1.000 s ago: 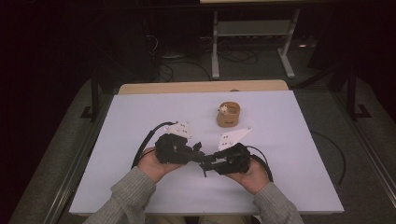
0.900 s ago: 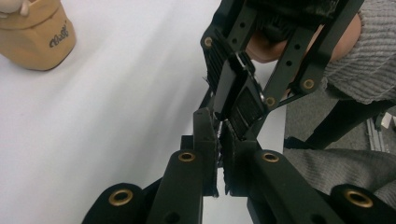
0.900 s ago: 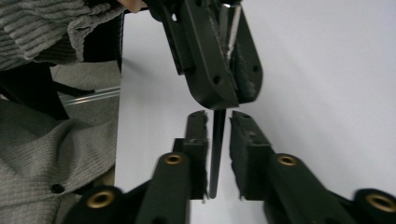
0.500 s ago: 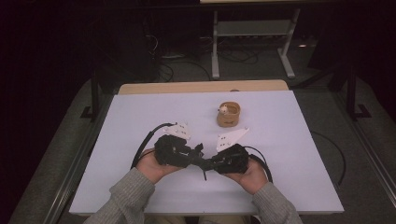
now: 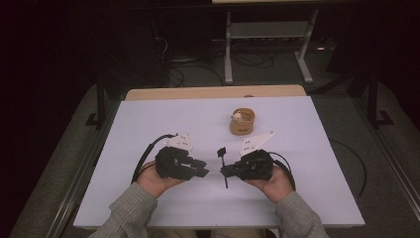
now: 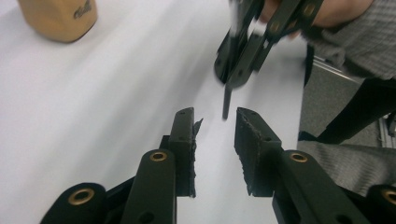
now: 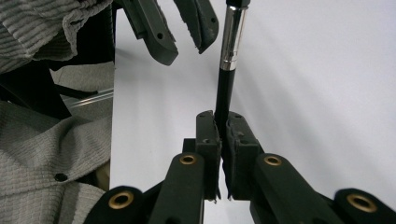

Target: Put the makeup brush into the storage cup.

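Observation:
My right gripper (image 5: 226, 172) (image 7: 221, 126) is shut on a thin black brush-like stick (image 5: 223, 162) (image 7: 231, 42) with a silver band. It grips the stick's dark handle, and the stick stands across the jaws just above the white table (image 5: 148, 129). To the left, a small gap away, my left gripper (image 5: 203, 171) (image 6: 215, 128) is open with nothing between its jaws. In the left gripper view the stick's end (image 6: 227, 100) hangs just beyond my open jaws, held by the right gripper (image 6: 247, 51). The right gripper view shows the left gripper (image 7: 187, 28) at the top.
A tan round container (image 5: 242, 121) (image 6: 58, 16) with a small pale thing in it stands on the table behind the right gripper. Grey sleeves come in from the near edge. A metal stand (image 5: 267, 34) sits on the floor beyond the table.
The two grippers were pressed together at the middle. The left one has since drawn away to the left and stands open, while the stick stays in the right gripper.

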`<action>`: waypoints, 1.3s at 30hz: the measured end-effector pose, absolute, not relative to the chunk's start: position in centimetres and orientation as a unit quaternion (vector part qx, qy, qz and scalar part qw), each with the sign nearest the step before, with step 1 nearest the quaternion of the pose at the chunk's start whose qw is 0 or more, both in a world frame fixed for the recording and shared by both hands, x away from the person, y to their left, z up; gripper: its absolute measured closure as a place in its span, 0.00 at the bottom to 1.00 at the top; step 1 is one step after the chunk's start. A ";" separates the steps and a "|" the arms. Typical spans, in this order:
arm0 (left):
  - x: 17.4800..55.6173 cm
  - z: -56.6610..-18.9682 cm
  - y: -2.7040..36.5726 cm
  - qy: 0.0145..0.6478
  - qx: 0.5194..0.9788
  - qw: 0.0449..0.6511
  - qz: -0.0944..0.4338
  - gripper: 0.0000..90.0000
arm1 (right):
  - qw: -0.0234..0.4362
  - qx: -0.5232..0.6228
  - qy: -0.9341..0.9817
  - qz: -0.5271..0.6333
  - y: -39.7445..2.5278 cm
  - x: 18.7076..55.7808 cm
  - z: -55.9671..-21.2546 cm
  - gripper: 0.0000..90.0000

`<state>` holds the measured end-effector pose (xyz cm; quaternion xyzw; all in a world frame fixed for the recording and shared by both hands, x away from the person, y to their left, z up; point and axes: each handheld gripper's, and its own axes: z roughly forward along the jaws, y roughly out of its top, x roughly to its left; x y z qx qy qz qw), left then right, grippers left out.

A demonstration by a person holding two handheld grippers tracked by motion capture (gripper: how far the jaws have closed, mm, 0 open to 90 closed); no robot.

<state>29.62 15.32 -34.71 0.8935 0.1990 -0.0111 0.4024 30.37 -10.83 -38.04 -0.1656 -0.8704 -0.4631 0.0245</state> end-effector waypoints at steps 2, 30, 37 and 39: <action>29.6 -34.8 15.6 0.199 0.895 0.399 -0.008 0.75 | 0.020 -0.165 -0.872 -0.461 -11.1 30.5 -37.6 0.93; 28.3 -37.1 20.0 0.242 0.882 0.403 0.042 0.69 | 0.004 -0.192 -0.870 -0.454 -12.7 32.8 -34.6 0.94; 27.8 -37.4 20.6 0.242 0.884 0.397 0.054 0.67 | 0.002 -0.194 -0.870 -0.453 -13.1 33.4 -34.0 0.94; 27.7 -37.5 20.7 0.244 0.883 0.397 0.055 0.67 | 0.003 -0.194 -0.870 -0.454 -13.1 33.5 -33.9 0.94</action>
